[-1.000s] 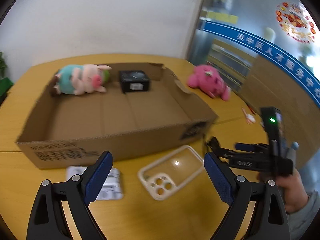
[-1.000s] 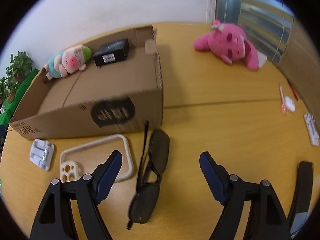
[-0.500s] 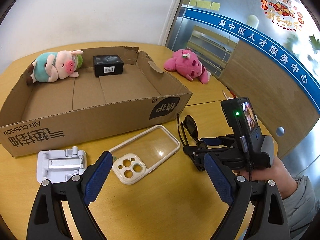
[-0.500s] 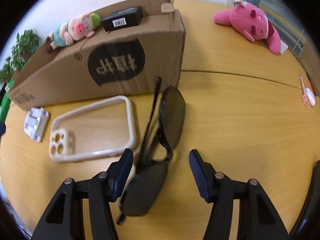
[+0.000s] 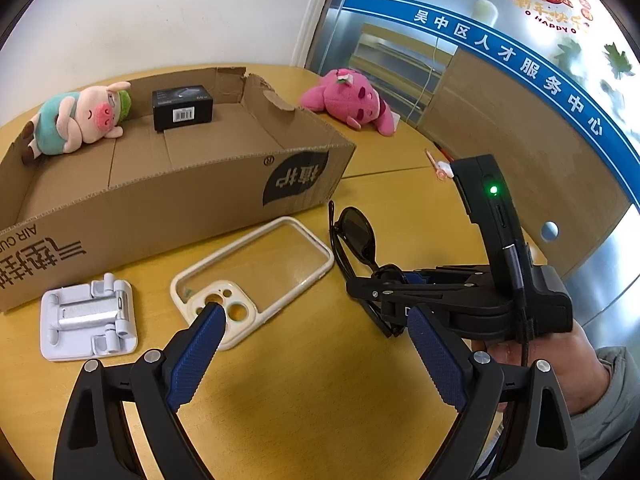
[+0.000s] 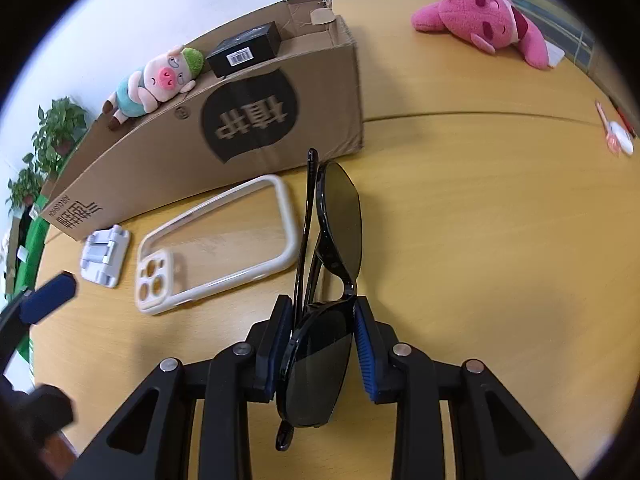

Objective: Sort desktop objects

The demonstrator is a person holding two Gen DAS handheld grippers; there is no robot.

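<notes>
Round yellow wooden table point(image 6: 480, 208) carries everything. Open brown cardboard box point(image 5: 168, 192) sits at 10 o'clock from your right gripper; inside it already, a pig plush in teal shirt point(image 5: 76, 120) and a small black barcode carton point(image 5: 182, 108). Pink plush toy point(image 6: 480, 20) is still out on the table at 1 o'clock, well apart from the box.

Cream clear-backed phone case point(image 6: 216, 244) lies flat at 11 o'clock, just beside the sunglasses; white folding phone stand point(image 6: 105, 256) is farther out at 10 o'clock.

Change: a second ago your right gripper point(image 6: 320, 344) stood wide over the black folded sunglasses point(image 6: 332, 240); now it has dropped onto them and the jaws are closing, near lens between the blue pads, the pads about touching frame on both sides. The glasses still lie on the table at 12 o'clock, far lens pointing toward the box corner.

Your left gripper point(image 5: 316, 356) hangs open, holding nothing, one tip over the case's camera end.

Judgement: grasp nearly set; lift and box drop come next. Watch for lens slip.
</notes>
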